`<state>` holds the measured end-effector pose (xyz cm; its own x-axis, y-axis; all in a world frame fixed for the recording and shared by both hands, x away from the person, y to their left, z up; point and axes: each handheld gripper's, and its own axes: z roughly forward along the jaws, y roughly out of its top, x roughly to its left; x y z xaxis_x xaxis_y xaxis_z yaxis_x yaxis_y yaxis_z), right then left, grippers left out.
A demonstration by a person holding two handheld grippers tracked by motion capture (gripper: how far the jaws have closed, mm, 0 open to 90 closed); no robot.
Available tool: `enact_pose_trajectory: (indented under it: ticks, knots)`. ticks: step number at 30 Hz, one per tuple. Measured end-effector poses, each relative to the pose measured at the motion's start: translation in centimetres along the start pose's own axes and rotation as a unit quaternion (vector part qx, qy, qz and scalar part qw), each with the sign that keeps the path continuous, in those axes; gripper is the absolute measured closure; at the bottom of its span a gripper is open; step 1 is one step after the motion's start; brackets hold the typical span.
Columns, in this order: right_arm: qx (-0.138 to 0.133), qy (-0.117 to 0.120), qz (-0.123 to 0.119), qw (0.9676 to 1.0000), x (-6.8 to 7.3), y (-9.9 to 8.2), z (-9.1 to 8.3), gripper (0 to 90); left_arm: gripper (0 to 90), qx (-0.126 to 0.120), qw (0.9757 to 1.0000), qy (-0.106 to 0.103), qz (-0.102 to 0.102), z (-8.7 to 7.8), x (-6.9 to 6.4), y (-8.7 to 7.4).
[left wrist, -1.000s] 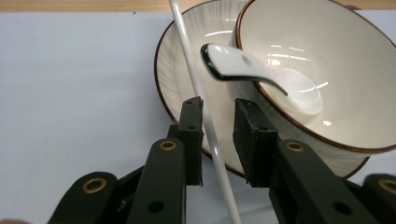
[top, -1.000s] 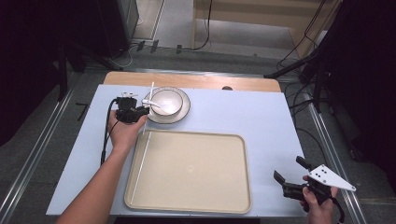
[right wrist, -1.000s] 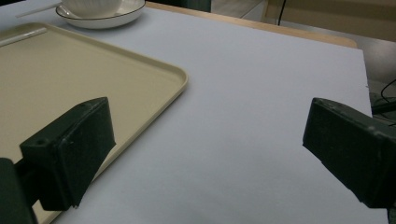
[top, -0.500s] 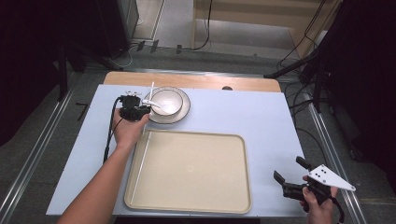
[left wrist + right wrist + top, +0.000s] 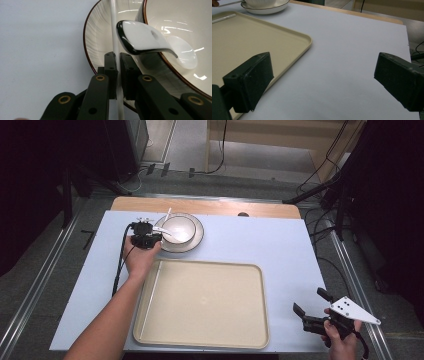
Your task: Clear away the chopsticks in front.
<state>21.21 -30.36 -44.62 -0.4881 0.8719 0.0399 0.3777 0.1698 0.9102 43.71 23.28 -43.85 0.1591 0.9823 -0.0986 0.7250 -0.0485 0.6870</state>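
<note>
A thin white chopstick (image 5: 113, 25) leans over the rim of a dark-edged plate (image 5: 100, 37) at the table's far left. My left gripper (image 5: 117, 56) has just been closing and now stands shut on that chopstick, pads pressed on both sides. A white bowl (image 5: 179, 227) sits on the plate (image 5: 197, 240), with a white spoon (image 5: 142, 37) resting in it. From above, the left gripper (image 5: 152, 239) is at the plate's left edge. My right gripper (image 5: 310, 302) is open and holds nothing, near the table's front right corner.
A large beige tray (image 5: 200, 300) lies in the middle front of the blue-grey table. A second white chopstick (image 5: 151, 290) lies along the tray's left side. The right gripper (image 5: 324, 80) faces bare table right of the tray (image 5: 294, 35). Cables and stands surround the table.
The left gripper has edged right toward the plate and its jaws have closed on the chopstick. The right hand has stayed where it was.
</note>
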Motion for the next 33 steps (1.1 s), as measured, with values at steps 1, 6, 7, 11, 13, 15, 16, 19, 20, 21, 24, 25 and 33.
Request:
enact_pose_trajectory:
  ticks: [1, 6, 7, 11, 13, 15, 16, 19, 20, 21, 24, 25, 33]
  knots:
    - [0.0, 0.0, 0.0, 1.0, 0.0, 0.0, 0.0, 2.3, 85.6, 0.001, 1.0, 0.0, -0.004, 0.0, 0.0, 0.0]
    - [-0.002, 0.0, 0.001, 1.0, 0.0, 0.0, 0.0, 2.4, 86.1, 0.004, 0.9998, -0.002, -0.019, -0.1, 0.0, 0.1]
    - [-0.001, 0.0, 0.002, 1.0, 0.0, 0.0, 0.0, 2.4, 86.1, 0.005, 0.9997, -0.004, -0.022, -0.2, 0.0, 0.1]
    - [-0.001, -0.001, 0.003, 1.0, 0.0, 0.0, 0.0, 2.3, 86.2, 0.006, 0.9995, -0.009, -0.028, -0.6, 0.2, 0.2]
    - [-0.001, -0.001, 0.002, 1.0, -0.1, 0.0, -0.1, 2.4, 86.2, 0.005, 0.9996, -0.008, -0.026, -0.9, 0.4, 0.2]
    - [-0.002, -0.001, 0.002, 1.0, -0.1, 0.0, -0.1, 2.4, 86.2, 0.005, 0.9995, -0.007, -0.03, -1.2, 0.5, 0.3]
    - [-0.002, -0.001, 0.002, 1.0, -0.1, 0.0, -0.1, 2.4, 86.2, 0.004, 0.9995, -0.005, -0.032, -1.3, 0.6, 0.3]
    - [-0.003, -0.001, 0.002, 1.0, -0.1, 0.0, -0.1, 2.4, 86.2, 0.007, 0.9994, 0.0, -0.032, -1.8, 1.0, 0.1]
    - [-0.004, -0.001, 0.002, 1.0, -0.1, 0.0, -0.2, 2.3, 86.2, 0.006, 0.9994, 0.0, -0.035, -1.9, 1.1, 0.0]
    - [-0.005, -0.001, 0.002, 1.0, -0.1, 0.0, -0.2, 2.3, 86.2, 0.008, 0.9993, 0.001, -0.038, -2.1, 1.4, -0.2]
    - [-0.005, -0.001, 0.002, 1.0, -0.1, 0.1, -0.2, 2.4, 86.2, 0.009, 0.9989, 0.002, -0.047, -2.4, 2.1, -0.7]
    - [-0.006, 0.0, 0.002, 1.0, 0.0, 0.1, -0.2, 2.4, 86.2, 0.009, 0.9989, 0.003, -0.047, -2.5, 2.3, -0.9]
    - [-0.008, 0.003, -0.001, 1.0, 0.1, 0.2, -0.1, 2.3, 86.2, -0.002, 0.9982, -0.001, -0.06, -4.0, 3.2, -2.1]
